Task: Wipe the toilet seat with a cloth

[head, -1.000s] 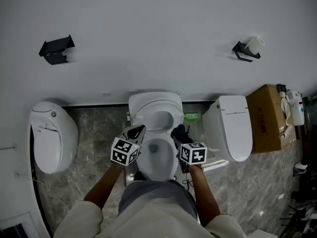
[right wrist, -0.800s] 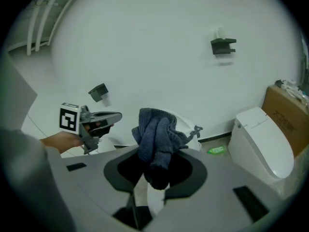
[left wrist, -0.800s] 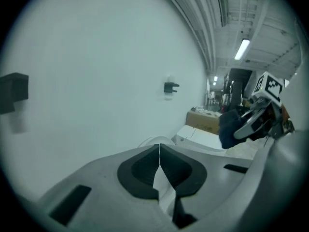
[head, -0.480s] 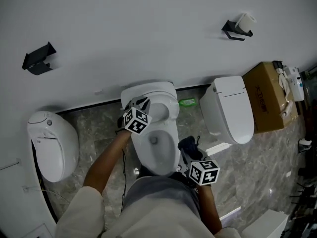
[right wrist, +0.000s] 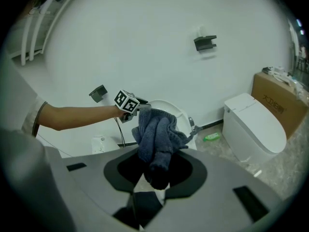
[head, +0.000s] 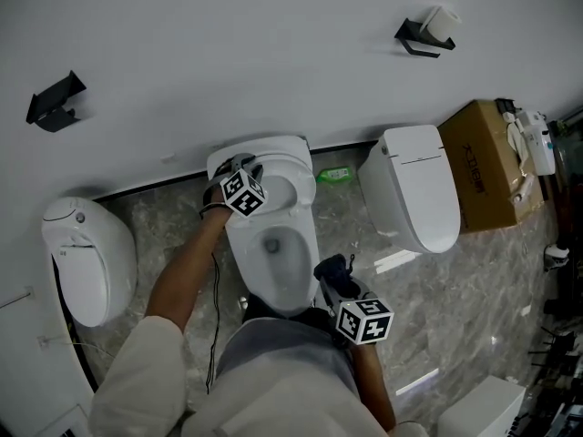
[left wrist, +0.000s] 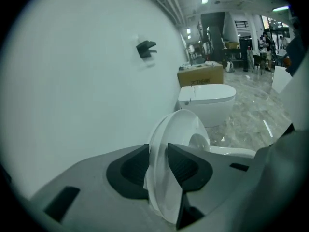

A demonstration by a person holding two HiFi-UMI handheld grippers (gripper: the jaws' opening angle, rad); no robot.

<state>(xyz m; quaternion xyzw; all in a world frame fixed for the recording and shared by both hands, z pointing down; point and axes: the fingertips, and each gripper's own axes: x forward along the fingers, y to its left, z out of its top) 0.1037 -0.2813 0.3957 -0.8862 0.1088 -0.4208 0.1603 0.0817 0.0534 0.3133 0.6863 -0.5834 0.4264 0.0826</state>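
Note:
The middle toilet (head: 271, 244) has its bowl uncovered and its white lid (head: 278, 164) raised against the wall. My left gripper (head: 244, 166) is at the lid's upper left rim. In the left gripper view the lid's edge (left wrist: 179, 139) passes between the jaws of the left gripper (left wrist: 158, 164), which have just been opening; the pads stand close on either side of it. My right gripper (head: 332, 285) hangs by the bowl's front right corner, shut on a bunched blue-grey cloth (right wrist: 157, 132) that stands up from the jaws of the right gripper (right wrist: 157, 172).
A closed toilet (head: 414, 189) stands to the right and another (head: 86, 253) to the left. A cardboard box (head: 487, 162) sits at far right. A green item (head: 335, 176) lies on the floor by the wall. A paper holder (head: 424, 30) hangs on the wall.
My left gripper went from the bowl's front left rim up to the raised lid at the back. My right gripper drew back with the cloth to the bowl's front right.

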